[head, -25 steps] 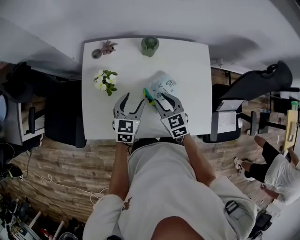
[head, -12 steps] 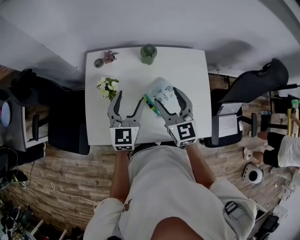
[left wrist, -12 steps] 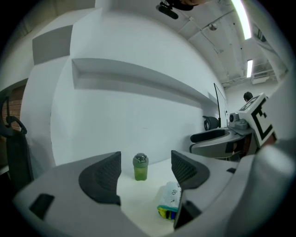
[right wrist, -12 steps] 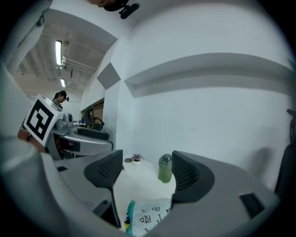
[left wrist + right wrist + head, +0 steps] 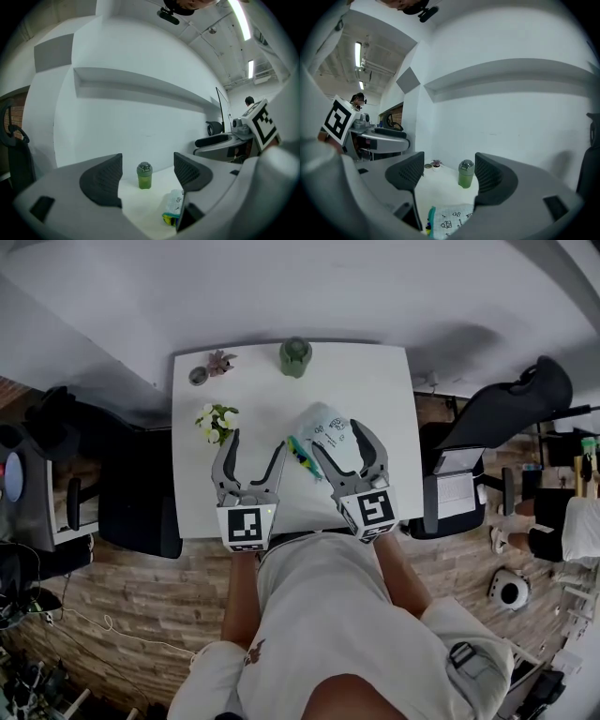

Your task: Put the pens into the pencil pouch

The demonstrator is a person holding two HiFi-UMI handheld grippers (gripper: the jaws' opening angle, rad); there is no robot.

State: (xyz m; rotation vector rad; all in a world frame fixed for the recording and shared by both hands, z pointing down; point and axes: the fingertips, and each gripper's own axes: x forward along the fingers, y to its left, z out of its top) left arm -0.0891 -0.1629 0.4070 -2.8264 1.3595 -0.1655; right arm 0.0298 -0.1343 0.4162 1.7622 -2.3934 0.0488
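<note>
White table point(image 5: 262, 381) bears the pencil pouch point(image 5: 326, 421), pens point(image 5: 301, 455) at its mouth; left tool point(image 5: 256, 440) and right tool point(image 5: 337, 435) opening, both empty

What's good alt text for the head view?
A person holds the left gripper and right gripper, empty with jaws opening, above a white table with a pencil pouch, pens at its mouth, a green jar and flowers.

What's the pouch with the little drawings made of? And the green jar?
The pencil pouch looks like soft cloth, maybe thin plastic: it lies rumpled, matte white with printed pictures and a teal edge. The green jar looks like tinted plastic or glass, faintly see-through, with a grey lid.
</note>
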